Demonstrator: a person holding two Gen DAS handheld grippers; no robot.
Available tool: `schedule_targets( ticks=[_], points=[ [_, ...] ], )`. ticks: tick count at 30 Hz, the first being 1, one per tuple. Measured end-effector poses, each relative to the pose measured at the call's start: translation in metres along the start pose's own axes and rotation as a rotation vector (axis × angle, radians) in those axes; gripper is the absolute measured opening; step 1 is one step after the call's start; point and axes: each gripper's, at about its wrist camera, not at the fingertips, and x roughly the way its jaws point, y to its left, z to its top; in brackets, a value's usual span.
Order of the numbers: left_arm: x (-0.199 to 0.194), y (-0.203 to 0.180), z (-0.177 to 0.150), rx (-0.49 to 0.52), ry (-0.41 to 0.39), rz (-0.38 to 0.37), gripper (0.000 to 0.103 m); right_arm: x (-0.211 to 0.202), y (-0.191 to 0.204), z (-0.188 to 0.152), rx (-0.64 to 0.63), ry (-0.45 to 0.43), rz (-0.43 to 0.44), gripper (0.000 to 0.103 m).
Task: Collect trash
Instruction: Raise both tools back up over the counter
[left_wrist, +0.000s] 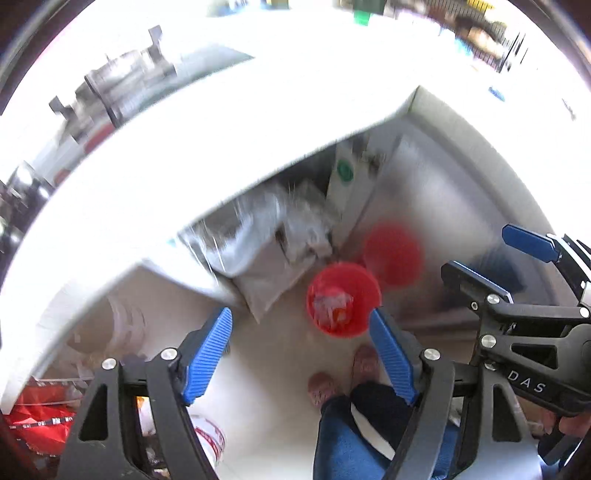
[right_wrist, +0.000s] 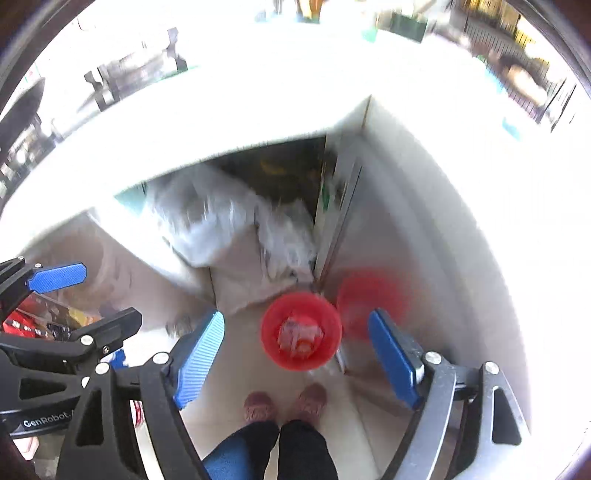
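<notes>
A red trash bin (left_wrist: 343, 299) stands on the pale floor below, with crumpled wrappers (left_wrist: 330, 306) inside; it also shows in the right wrist view (right_wrist: 301, 330). My left gripper (left_wrist: 301, 354) is open and empty, high above the floor, its fingers framing the bin. My right gripper (right_wrist: 295, 358) is open and empty, likewise above the bin. Each gripper shows in the other's view: the right one at the right edge (left_wrist: 517, 266), the left one at the left edge (right_wrist: 85, 299).
A white table edge (left_wrist: 221, 147) overhangs the upper half of both views. Grey plastic bags (left_wrist: 273, 236) lie under it. A metal cabinet (left_wrist: 443, 206) at right reflects the bin. The person's feet (right_wrist: 284, 406) stand just before the bin. Red packaging (left_wrist: 40, 421) sits at lower left.
</notes>
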Motion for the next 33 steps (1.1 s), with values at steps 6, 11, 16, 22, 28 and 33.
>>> schedule_targets(
  ticks=[6, 11, 16, 22, 28, 33],
  points=[
    [-0.054, 0.000, 0.028, 0.000, -0.112, -0.008, 0.076, -0.066, -0.005, 0.025, 0.016, -0.130, -0.094, 0.083],
    [-0.094, -0.013, 0.054, 0.072, -0.203, 0.002, 0.076, -0.105, -0.017, 0.040, 0.058, -0.189, -0.133, 0.084],
    [-0.113, -0.029, 0.075, 0.130, -0.251, -0.022, 0.077, -0.131, -0.033, 0.053, 0.089, -0.242, -0.185, 0.084],
    [-0.124, -0.059, 0.104, 0.199, -0.289, -0.047, 0.082, -0.146, -0.058, 0.063, 0.140, -0.258, -0.225, 0.084],
    [-0.131, -0.096, 0.139, 0.294, -0.343, -0.062, 0.082, -0.153, -0.089, 0.072, 0.219, -0.279, -0.260, 0.084],
    [-0.116, -0.130, 0.176, 0.360, -0.331, -0.083, 0.083, -0.149, -0.124, 0.083, 0.283, -0.271, -0.285, 0.084]
  ],
)
